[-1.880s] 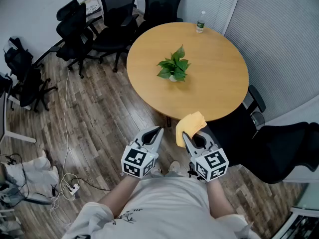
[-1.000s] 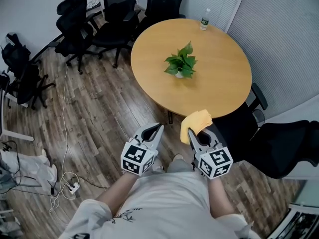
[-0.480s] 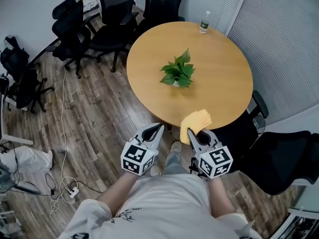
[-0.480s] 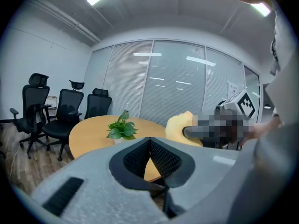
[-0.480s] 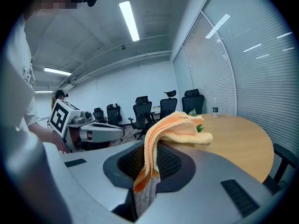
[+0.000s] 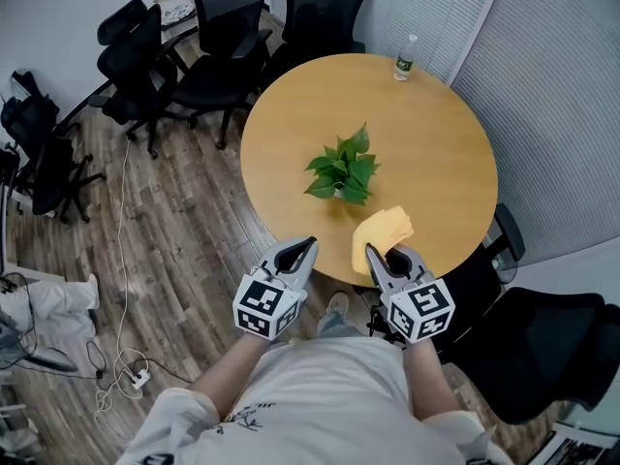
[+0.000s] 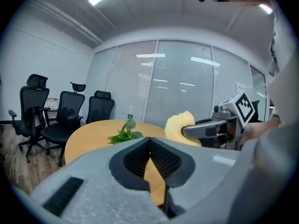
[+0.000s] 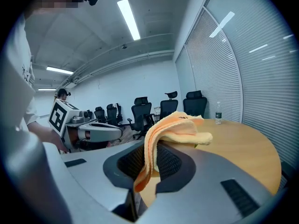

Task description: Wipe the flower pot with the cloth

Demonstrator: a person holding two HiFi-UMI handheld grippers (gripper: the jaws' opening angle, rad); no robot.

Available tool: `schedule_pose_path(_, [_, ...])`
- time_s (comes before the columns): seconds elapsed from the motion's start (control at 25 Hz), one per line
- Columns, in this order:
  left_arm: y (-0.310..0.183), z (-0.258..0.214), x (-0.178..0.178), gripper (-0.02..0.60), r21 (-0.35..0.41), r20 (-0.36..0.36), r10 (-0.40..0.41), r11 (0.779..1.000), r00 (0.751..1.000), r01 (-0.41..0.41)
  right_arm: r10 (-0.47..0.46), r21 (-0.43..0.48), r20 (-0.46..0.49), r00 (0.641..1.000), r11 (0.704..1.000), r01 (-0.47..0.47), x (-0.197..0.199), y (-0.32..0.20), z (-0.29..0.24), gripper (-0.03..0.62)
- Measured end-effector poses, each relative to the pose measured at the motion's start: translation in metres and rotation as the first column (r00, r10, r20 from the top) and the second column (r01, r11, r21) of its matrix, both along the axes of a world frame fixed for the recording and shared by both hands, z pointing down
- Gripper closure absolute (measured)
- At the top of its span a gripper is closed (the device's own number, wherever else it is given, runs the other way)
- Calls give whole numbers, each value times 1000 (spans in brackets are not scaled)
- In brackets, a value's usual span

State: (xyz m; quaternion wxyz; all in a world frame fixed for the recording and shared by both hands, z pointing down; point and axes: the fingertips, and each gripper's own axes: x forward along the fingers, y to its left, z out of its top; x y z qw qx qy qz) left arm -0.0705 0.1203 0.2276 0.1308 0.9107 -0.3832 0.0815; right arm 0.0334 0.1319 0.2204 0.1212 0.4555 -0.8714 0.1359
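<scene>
A small leafy plant (image 6: 341, 174) stands near the middle of the round wooden table (image 6: 436, 143); its pot is mostly hidden under the leaves. My right gripper (image 6: 381, 257) is shut on a folded orange cloth (image 6: 380, 233), which hangs over the table's near edge, just short of the plant. In the right gripper view the cloth (image 8: 175, 127) drapes over the shut jaws. My left gripper (image 6: 309, 246) is shut with nothing in it, just off the table's near rim. The left gripper view shows the plant (image 7: 123, 134) ahead and the cloth (image 7: 179, 127) at the right.
A water bottle (image 6: 406, 57) stands at the table's far edge. Black office chairs (image 6: 228, 27) crowd the far left side, and another chair (image 6: 542, 342) sits at the near right. A cable (image 6: 121, 260) runs over the wooden floor at the left.
The table and plant have drawn nearer in the head view. Both grippers have moved forward, and the cloth now reaches over the table's near edge.
</scene>
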Motion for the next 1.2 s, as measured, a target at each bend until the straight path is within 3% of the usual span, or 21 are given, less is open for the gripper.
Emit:
schedule_pose_path(0.52, [-66,-8,28,571,10,-14,-32,999,999,32,-25,1,1,1000,1000,25,33,-65,-2,545])
schedule_pose_path(1.2, [-106,2,47,571,-20,-11,-43,999,999,43,-9,-29,-12,1000,1000,9,66,-99,9,545])
